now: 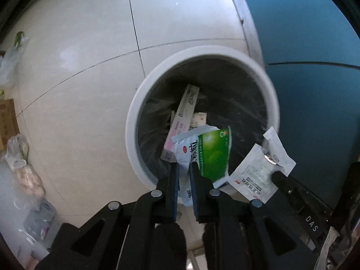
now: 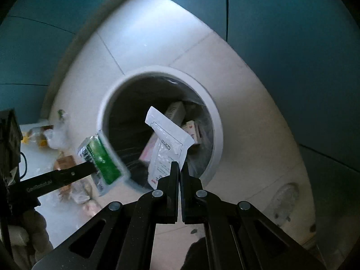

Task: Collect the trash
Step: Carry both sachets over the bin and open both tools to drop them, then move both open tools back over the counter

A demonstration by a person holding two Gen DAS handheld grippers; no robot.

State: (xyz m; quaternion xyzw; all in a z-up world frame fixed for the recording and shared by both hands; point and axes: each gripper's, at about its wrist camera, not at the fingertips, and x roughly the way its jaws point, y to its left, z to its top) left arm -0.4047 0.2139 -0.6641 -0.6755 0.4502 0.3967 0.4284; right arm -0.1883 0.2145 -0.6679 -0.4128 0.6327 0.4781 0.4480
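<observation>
A white round bin (image 1: 132, 121) with a dark liner stands on the tiled floor, and several flat cartons (image 1: 186, 108) lie inside it. My left gripper (image 1: 184, 165) points down over the bin's near rim, its fingers close together on a green and white sachet (image 1: 213, 153) that sticks out above the opening. In the right wrist view the bin (image 2: 216, 121) lies straight below. My right gripper (image 2: 180, 166) is shut on a white sachet (image 2: 166, 141) hanging over the liner. That view also shows the left gripper (image 2: 95, 169) with the green sachet (image 2: 101, 157) at the bin's left rim.
A blue wall (image 1: 303, 45) rises right behind the bin. Plastic bags with food (image 1: 22, 157) and a cardboard box (image 1: 7, 121) lie on the floor to the left. Pale floor tiles (image 1: 78, 67) stretch beyond the bin.
</observation>
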